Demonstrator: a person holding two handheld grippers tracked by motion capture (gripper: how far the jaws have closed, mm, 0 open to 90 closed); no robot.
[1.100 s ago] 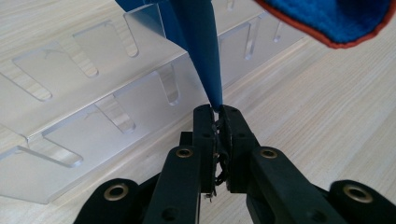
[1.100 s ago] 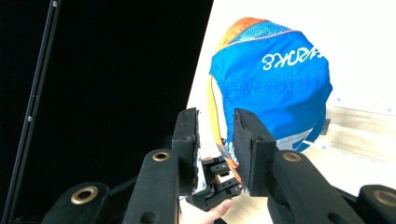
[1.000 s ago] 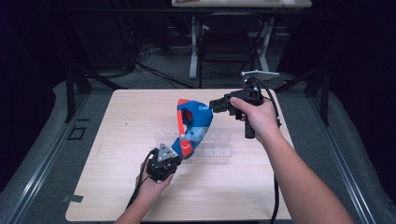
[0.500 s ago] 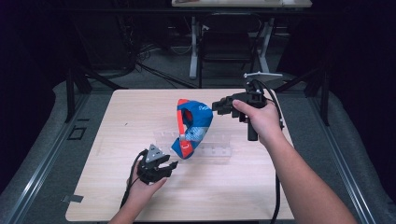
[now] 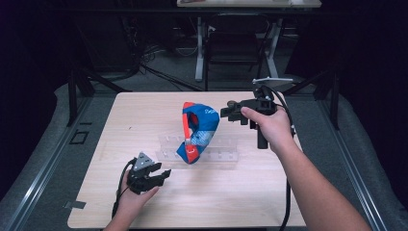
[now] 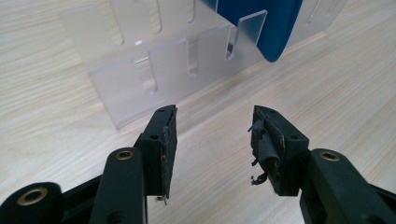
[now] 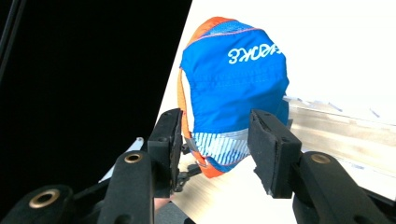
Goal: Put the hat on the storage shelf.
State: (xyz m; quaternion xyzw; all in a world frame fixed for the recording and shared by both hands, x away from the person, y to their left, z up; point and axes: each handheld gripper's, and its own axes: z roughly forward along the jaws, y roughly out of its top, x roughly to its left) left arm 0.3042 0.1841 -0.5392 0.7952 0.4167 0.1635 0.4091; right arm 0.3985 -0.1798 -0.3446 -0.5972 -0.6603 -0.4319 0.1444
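Resting on slotted clear acrylic rack [image 5: 219, 155]: crumpled blue-orange fabric cap [image 5: 197, 131]; left gripper [image 5: 163, 173], right gripper [image 5: 227, 112] fingers just opened, empty.

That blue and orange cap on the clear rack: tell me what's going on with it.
A person with a gripper in each hand has just set the blue and orange cap on the clear acrylic rack in the middle of the wooden table. Both grippers' jaws have just been opening and neither holds anything. The left gripper sits near the table's front edge, pointed at the rack. The right gripper hovers beside the cap's far end, which shows between its jaws, untouched, in the right gripper view.
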